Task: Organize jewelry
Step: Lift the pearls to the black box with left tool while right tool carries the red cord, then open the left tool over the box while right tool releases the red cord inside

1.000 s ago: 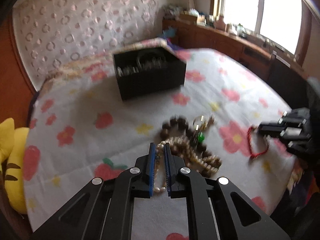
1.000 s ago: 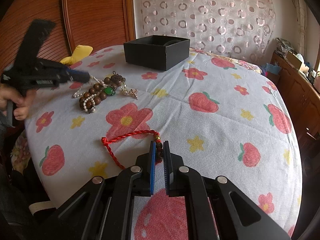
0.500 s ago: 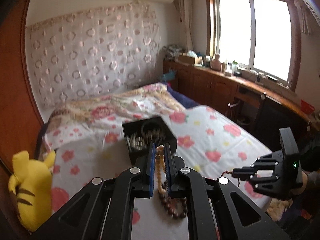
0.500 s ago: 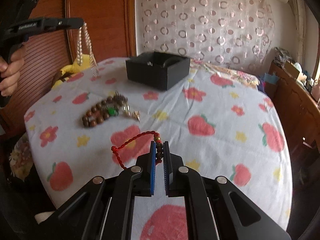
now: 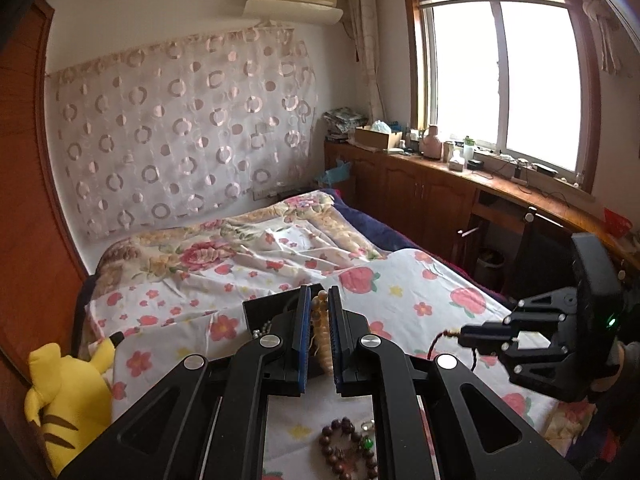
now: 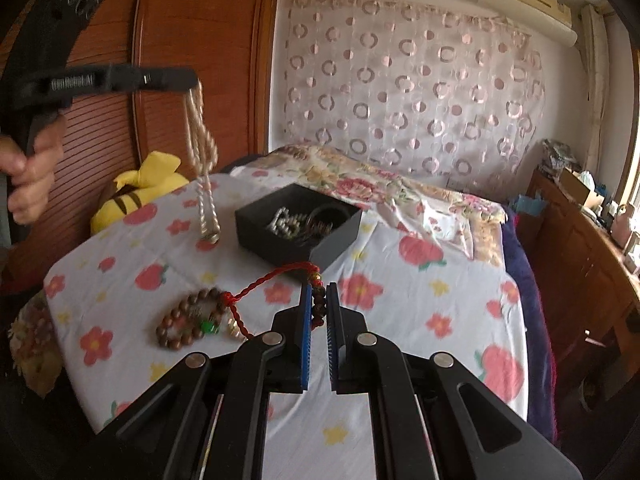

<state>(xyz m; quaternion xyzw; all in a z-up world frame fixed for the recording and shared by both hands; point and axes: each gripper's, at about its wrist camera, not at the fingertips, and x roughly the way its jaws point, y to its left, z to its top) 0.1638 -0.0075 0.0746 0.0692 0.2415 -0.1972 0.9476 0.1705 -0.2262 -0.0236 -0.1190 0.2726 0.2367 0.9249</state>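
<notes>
A bedroom with a circle-patterned curtain on the back wall and a bright window at the upper right of the left wrist view; a bed (image 6: 460, 280) under a flower-and-strawberry sheet fills the middle of both views. The left gripper (image 5: 319, 320) is closed on a pale bead necklace (image 5: 321, 336); in the right wrist view that strand dangles from it at the upper left, its lower end just above the sheet. The right gripper (image 6: 319, 304) is clamped on the beaded end of a red cord bracelet (image 6: 276, 276), the cord trailing off to the left, clear of the bed. A black box (image 6: 298, 224) with jewelry inside sits on the bed at mid-frame. A brown bead bracelet (image 6: 188, 320) with a green bead lies on the sheet at lower left. A yellow plush toy (image 5: 68, 396) rests at the bed's left edge
</notes>
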